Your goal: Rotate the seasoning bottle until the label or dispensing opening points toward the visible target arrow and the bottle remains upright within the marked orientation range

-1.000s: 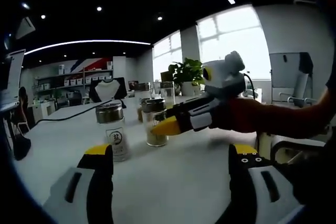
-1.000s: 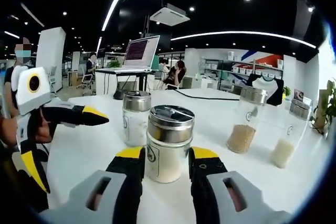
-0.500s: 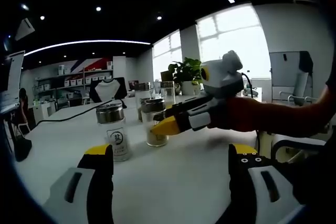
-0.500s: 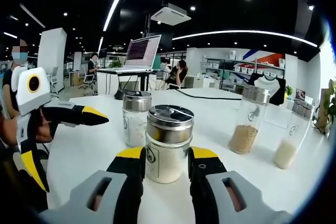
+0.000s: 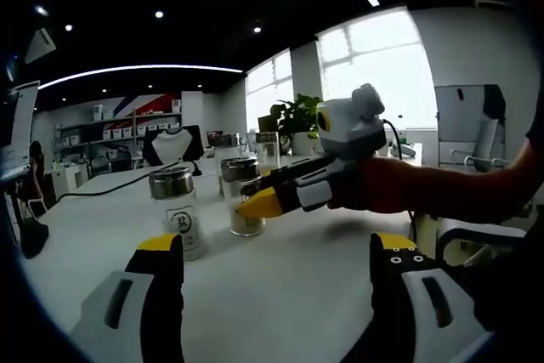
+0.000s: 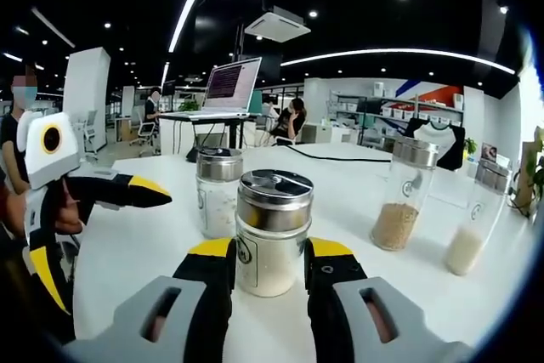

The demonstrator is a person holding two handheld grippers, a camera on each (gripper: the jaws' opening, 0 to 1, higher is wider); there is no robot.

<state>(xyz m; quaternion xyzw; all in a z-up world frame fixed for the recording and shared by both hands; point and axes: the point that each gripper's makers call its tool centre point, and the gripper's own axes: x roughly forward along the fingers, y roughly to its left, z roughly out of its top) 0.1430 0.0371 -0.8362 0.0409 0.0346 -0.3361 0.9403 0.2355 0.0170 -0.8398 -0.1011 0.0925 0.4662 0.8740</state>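
My right tool (image 6: 265, 254) clamps the near seasoning bottle (image 6: 272, 231), upright on the white worktop (image 6: 153, 235) | it has barely turned over the last second, rotation hardly begun | left tool (image 5: 276, 248) idle, jaws wide | no arrow seen | far: salt shaker (image 6: 218, 191), two taller jars.

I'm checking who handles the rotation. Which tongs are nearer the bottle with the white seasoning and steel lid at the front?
Right. The right tongs bracket that bottle on both sides; the left tongs hover open, off to its side.
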